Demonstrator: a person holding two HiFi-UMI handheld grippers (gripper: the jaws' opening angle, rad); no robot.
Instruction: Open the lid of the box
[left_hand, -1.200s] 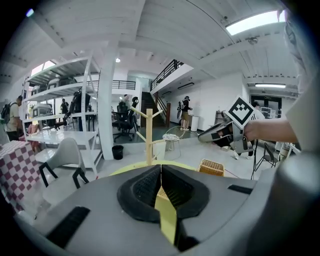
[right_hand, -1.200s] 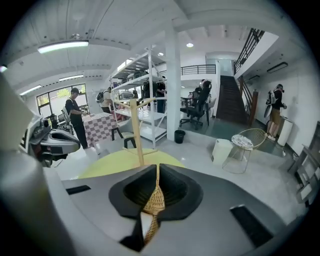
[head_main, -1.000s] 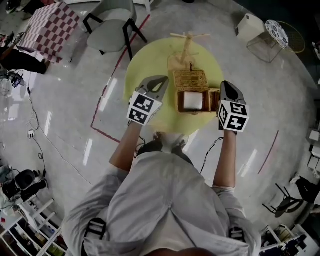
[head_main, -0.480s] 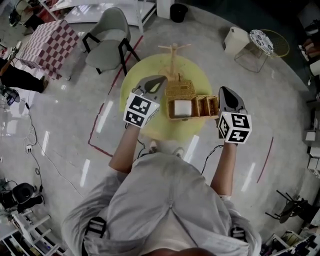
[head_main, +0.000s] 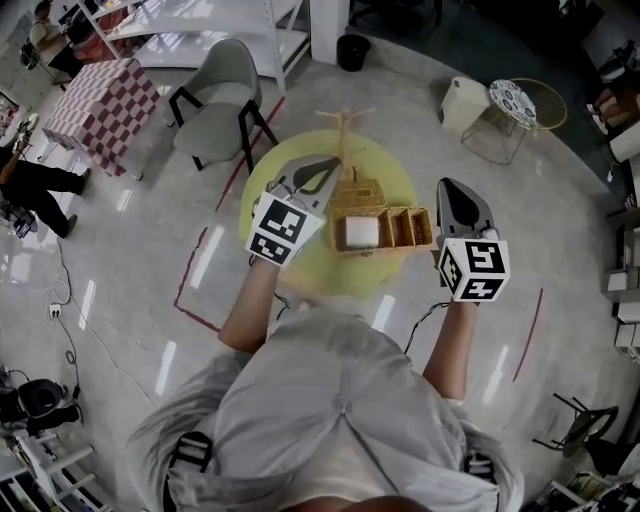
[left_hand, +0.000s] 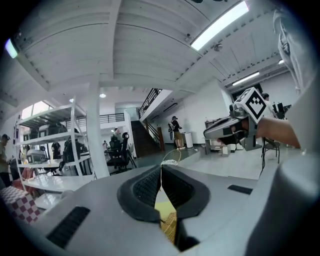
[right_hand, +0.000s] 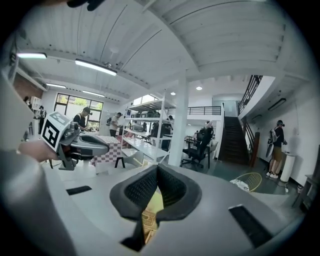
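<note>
A: Your left gripper (left_hand: 161, 168) has its jaws pressed together at the tips, with nothing between the pads.

B: Your right gripper (right_hand: 157, 168) is the same: its jaws are closed and empty. Through the gap under each pair you can see a bit of wicker and yellow.

A: That wicker is the box (head_main: 381, 243), which sits between your two grippers on the round yellow table (head_main: 300, 262). Your left gripper is just beside its left end and your right gripper is near its right end. Neither one is holding it.

B: The lid (head_main: 358, 190) is up at the box's far side, so the box is open. A white block (head_main: 362, 232) lies in its left half. The right half shows ribbed wicker, and you cannot tell whether that is a second flap or a compartment.

A: Beyond the box, a wooden stand (head_main: 346, 124) rises at the table's far edge. A grey chair (head_main: 223, 95) stands on the floor to the left of it.
</note>
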